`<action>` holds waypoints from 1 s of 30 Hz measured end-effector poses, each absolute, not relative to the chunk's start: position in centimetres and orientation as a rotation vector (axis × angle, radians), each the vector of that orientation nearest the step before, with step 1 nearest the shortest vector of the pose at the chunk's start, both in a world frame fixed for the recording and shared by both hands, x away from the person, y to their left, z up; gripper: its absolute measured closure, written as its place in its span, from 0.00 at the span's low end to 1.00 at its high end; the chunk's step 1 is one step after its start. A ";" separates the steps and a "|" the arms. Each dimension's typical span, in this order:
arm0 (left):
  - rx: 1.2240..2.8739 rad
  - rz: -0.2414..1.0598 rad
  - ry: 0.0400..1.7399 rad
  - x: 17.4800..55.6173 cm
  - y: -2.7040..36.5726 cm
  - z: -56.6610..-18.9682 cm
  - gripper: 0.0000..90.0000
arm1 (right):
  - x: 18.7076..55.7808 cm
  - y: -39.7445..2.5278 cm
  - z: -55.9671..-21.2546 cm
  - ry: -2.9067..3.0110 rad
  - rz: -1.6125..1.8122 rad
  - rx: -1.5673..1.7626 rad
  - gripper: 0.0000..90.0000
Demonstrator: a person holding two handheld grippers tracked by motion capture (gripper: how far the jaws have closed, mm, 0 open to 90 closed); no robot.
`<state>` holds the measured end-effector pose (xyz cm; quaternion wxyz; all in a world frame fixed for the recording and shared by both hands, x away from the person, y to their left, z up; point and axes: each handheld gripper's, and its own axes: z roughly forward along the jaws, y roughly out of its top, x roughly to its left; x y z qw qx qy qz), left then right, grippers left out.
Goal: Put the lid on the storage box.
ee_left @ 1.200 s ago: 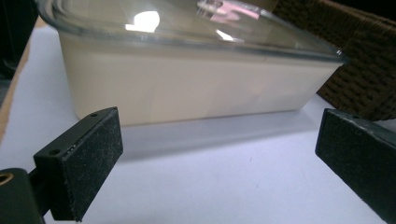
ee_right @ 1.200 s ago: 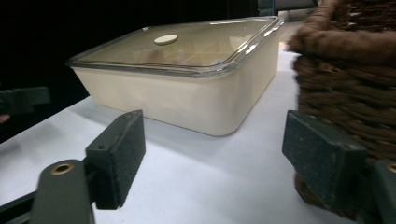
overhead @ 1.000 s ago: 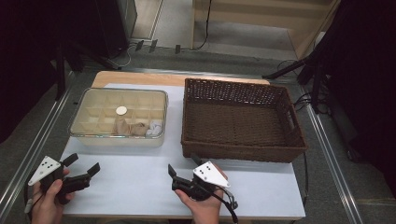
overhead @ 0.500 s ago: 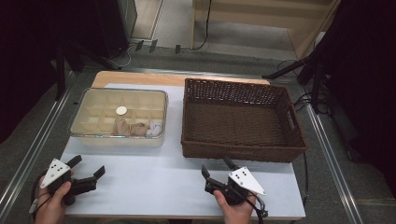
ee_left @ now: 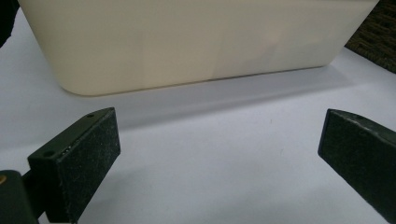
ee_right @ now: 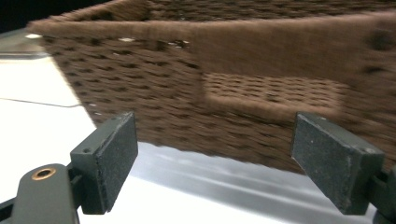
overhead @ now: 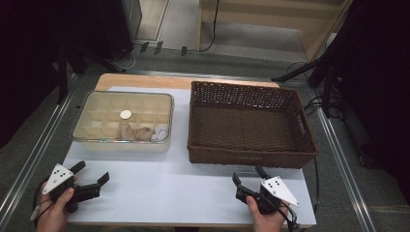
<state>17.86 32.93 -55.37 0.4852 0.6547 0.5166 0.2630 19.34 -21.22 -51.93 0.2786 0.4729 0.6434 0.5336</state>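
High view, left hand-held gripper [overhead: 91,173] jaws apart nr tray [overhead: 121,145], right hand-held gripper [overhead: 247,175] agape nr basket [overhead: 251,155]

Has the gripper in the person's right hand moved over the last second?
Yes. The right gripper has slid rightward along the table's near edge, from ahead of the wicker basket's left corner to ahead of its middle.

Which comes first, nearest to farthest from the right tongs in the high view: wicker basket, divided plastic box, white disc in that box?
From the right tongs:
1. Wicker basket, directly ahead of them.
2. Divided plastic box, ahead on the left side.
3. White disc, deeper inside that box.
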 end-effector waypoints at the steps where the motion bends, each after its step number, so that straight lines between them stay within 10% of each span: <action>1: 1.595 0.639 1.257 17.9 32.9 -55.4 0.00 | 19.3 -21.7 -52.1 1.718 1.425 1.274 0.17; 30: 1.584 0.624 1.263 17.9 33.1 -55.4 0.00 | 18.8 -33.4 -54.0 1.607 1.213 1.414 0.17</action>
